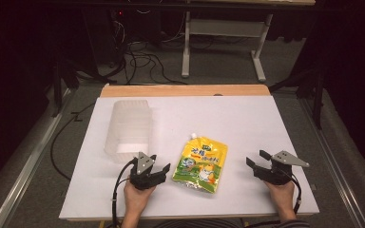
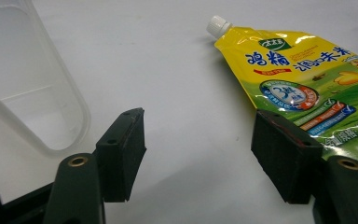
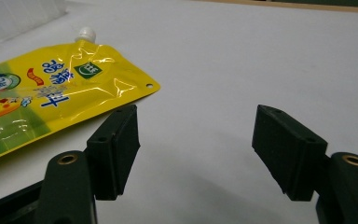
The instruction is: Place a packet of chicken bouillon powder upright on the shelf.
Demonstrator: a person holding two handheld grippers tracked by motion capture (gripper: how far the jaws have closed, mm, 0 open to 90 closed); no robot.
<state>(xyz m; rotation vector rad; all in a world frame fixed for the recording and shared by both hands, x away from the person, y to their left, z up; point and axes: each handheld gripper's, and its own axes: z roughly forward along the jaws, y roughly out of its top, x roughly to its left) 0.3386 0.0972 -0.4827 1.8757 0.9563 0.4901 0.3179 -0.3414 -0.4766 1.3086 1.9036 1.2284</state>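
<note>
The white table (image 1: 247, 118) carries a clear plastic container (image 1: 128, 127) lying on its side at about ten o'clock from centre, its mouth turned toward the person. A yellow spouted pouch (image 1: 200, 163) lies flat near six o'clock, cap pointing to twelve, between the two grippers. The left gripper (image 1: 158, 170) sits just beside the pouch at its nine o'clock, jaws spread and holding nothing. The right gripper (image 1: 255, 158) rests farther off at the pouch's three o'clock, likewise spread and empty.

The likely trouble is the pouch itself. It is slick, limp and lies flat, so a jaw sliding in along the tabletop could push it away rather than get under an edge. Lifted by one corner, it would probably sag and swing, and might catch on the container's rim. The container looks light, so a nudge could roll or shift it.

The container's far end is hard to read through its translucent walls. Whether the white cap (image 2: 216, 25) is screwed tight cannot be told.
</note>
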